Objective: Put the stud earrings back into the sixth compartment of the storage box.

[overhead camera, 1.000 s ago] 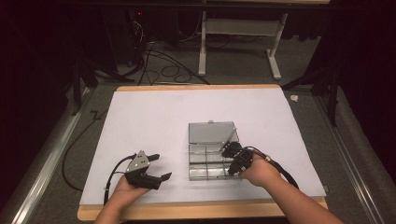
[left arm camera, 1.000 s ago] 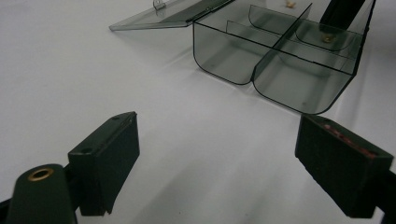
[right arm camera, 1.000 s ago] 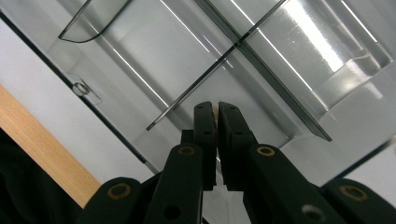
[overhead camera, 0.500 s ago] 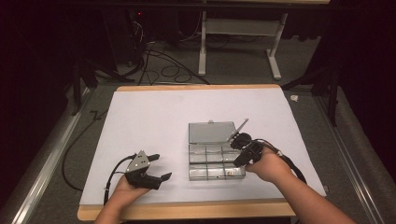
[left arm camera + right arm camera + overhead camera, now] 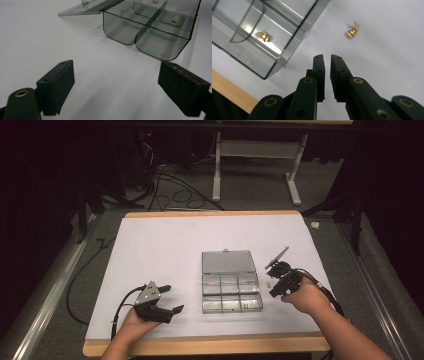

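White paper covers the wooden-edged table, with dark floor and cables behind it. At the near edge the left gripper rests in the person's left hand, its jaws spread wide over bare paper and nothing between them. To its right lies the clear compartment box, lid folded flat behind it; the left gripper view shows small brass pieces in its far compartments. Right of the box, the right gripper has its jaws nearly pressed together, a narrow slit between them and nothing held. Just beyond its tips a small brass fitting lies on the paper beside the box. No readable writing shows anywhere.
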Action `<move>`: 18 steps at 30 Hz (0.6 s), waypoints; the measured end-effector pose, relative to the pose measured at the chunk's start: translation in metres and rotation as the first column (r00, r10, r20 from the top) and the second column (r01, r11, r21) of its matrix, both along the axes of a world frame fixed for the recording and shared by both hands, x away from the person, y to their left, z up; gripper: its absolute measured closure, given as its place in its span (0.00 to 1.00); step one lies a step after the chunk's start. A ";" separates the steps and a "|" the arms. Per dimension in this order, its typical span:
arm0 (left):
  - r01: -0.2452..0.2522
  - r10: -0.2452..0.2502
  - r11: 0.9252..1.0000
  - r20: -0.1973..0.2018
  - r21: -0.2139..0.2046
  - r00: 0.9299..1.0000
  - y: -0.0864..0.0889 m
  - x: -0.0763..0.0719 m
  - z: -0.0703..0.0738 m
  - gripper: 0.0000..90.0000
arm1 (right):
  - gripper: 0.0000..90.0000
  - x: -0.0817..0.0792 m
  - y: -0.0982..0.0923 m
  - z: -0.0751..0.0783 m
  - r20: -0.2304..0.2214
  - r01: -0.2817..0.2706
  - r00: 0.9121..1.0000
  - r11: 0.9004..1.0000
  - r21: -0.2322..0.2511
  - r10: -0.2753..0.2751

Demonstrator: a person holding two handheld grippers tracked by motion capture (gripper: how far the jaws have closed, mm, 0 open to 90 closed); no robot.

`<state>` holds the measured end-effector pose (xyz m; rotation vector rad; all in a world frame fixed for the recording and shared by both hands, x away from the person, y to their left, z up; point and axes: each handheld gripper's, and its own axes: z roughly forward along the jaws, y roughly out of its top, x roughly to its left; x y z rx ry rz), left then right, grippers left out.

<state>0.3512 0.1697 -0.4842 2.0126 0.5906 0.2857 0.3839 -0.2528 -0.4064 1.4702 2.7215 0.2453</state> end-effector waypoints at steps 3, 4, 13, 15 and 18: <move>0.002 -0.002 1.000 0.001 0.003 1.000 0.000 0.000 0.000 0.16 | 0.93 0.006 -0.004 -0.006 -0.005 0.021 1.000 1.000 0.001 -0.021; 0.002 -0.002 1.000 0.001 0.004 1.000 0.000 0.000 0.000 0.16 | 0.92 0.007 -0.005 -0.008 -0.012 0.037 0.999 0.999 0.000 -0.037; 0.002 -0.002 1.000 0.000 -0.001 1.000 0.000 0.000 0.000 0.16 | 0.91 0.027 -0.006 -0.021 -0.016 0.044 0.999 0.999 -0.009 -0.044; 0.003 -0.003 1.000 0.000 0.000 1.000 0.000 0.000 0.000 0.16 | 0.90 0.030 -0.004 -0.022 -0.024 0.073 0.997 0.997 -0.011 -0.073; 0.006 -0.006 1.000 -0.002 0.000 1.000 0.000 0.000 0.000 0.16 | 0.89 0.040 -0.005 -0.022 -0.016 0.058 0.998 0.998 -0.007 -0.058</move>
